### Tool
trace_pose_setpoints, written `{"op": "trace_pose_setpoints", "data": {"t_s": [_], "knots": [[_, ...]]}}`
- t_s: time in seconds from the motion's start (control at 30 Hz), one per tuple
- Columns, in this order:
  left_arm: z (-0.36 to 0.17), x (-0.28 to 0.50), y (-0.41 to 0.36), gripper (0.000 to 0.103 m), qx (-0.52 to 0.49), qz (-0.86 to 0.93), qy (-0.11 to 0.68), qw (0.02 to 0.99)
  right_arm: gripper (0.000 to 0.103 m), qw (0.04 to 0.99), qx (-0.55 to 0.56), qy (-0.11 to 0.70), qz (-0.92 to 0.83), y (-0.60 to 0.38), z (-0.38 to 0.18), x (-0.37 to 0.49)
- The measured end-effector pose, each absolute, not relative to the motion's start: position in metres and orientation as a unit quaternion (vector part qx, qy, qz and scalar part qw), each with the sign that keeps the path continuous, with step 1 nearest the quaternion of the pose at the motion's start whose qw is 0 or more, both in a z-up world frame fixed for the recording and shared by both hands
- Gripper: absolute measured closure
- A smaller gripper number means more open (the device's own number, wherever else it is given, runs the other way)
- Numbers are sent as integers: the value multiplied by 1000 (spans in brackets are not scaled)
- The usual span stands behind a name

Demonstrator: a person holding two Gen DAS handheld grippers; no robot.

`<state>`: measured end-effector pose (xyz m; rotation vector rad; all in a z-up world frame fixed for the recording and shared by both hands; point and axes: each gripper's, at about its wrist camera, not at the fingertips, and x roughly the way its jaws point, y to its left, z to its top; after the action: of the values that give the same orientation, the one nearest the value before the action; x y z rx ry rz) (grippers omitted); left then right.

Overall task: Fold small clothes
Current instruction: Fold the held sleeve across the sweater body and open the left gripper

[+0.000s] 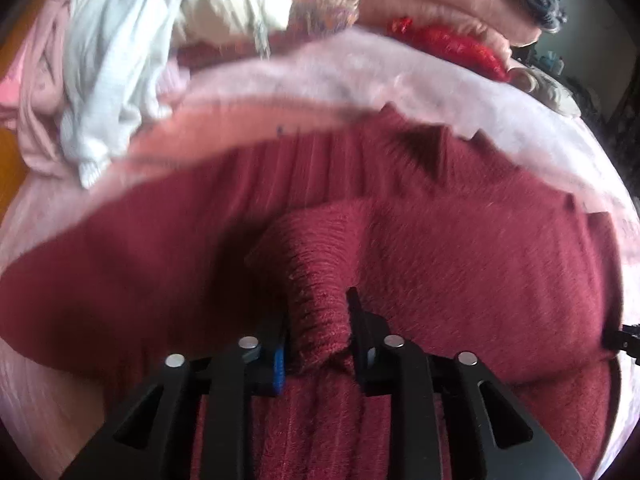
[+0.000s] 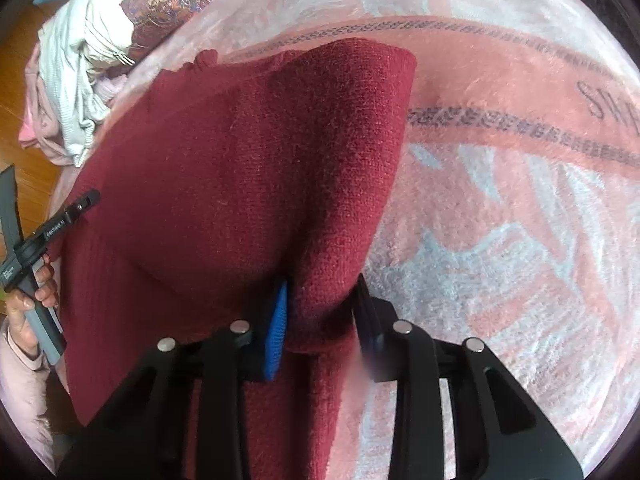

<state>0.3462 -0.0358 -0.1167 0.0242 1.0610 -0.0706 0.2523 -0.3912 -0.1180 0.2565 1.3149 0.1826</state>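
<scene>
Support is a bed covered by a plush pink blanket with a paler leaf pattern, a salmon band, dark patterned stripes and partly legible dark lettering near the right edge of the right wrist view. Orange-brown wooden floor shows beyond the blanket's left edge.

Dark red knitted sweater lies on the blanket, partly lifted and doubled over on itself. In the right wrist view its upper fold rises into a rounded corner above the blanket.

Left tool: a ribbed knit fold of the sweater sits between the black fingers, one with a blue pad; the fabric fills the gap and touches both. Grasping the sweater. Picture is motion-blurred.

Right tool: a bunched fold of the sweater is pinched between the blue pad and the black finger. Grasping the sweater.

The left tool also appears at the left edge of the right wrist view, held by a hand in a pale pink sleeve.

Background: pile of unfolded clothes at the blanket's far left, white ribbed garment on top, pale pink pieces beneath, a patterned purple-gold fabric beside it. Folded pink blanket stack and a bright red fuzzy item lie at the far edge.
</scene>
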Motion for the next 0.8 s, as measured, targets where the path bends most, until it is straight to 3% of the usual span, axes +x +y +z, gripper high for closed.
{"op": "trace_pose_setpoints", "data": {"t_s": [0.2,0.23,0.37,0.5,0.63,0.8], "knots": [[-72,343,7,38,-39,-35,477,877,67,821,64,562,75,-380,-72,239],[-61,340,17,36,-44,-30,464,884,67,828,63,551,82,-377,-64,239],[-52,328,28,35,-72,-43,468,880,67,827,93,538,133,-355,-49,246],[-79,327,14,38,-68,-44,528,845,66,814,81,557,144,-323,-67,257],[-95,322,17,42,-130,-43,556,819,66,800,66,578,144,-306,-87,265],[-96,331,9,42,-156,-59,549,819,67,794,73,588,134,-308,-100,267]]}}
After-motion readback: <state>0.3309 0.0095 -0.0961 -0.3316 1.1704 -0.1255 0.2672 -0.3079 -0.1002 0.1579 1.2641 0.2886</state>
